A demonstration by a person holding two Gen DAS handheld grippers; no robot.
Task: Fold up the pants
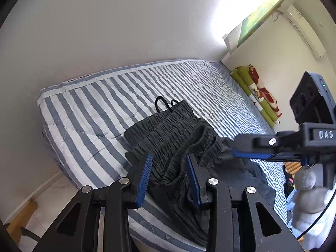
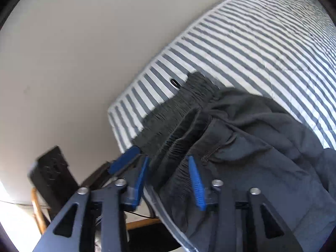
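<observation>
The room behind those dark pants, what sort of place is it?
Most likely a bedroom in a home. The pants lie on a bed with a blue and white striped cover pushed against a plain wall. An air conditioner is mounted high on the side wall, and rolled bedding lies beside the bed.

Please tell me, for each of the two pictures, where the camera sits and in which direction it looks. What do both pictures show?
Left wrist view: sits on the left gripper, looks down across the striped bed toward the wall; its own jaws stand around the pants waistband, and the right gripper enters from the right.
Right wrist view: sits on the right gripper, looks steeply down at the bed edge; its own jaws straddle the waistband, with the left gripper at lower left.
Shared: pants, bed, the plain wall, both grippers.
</observation>
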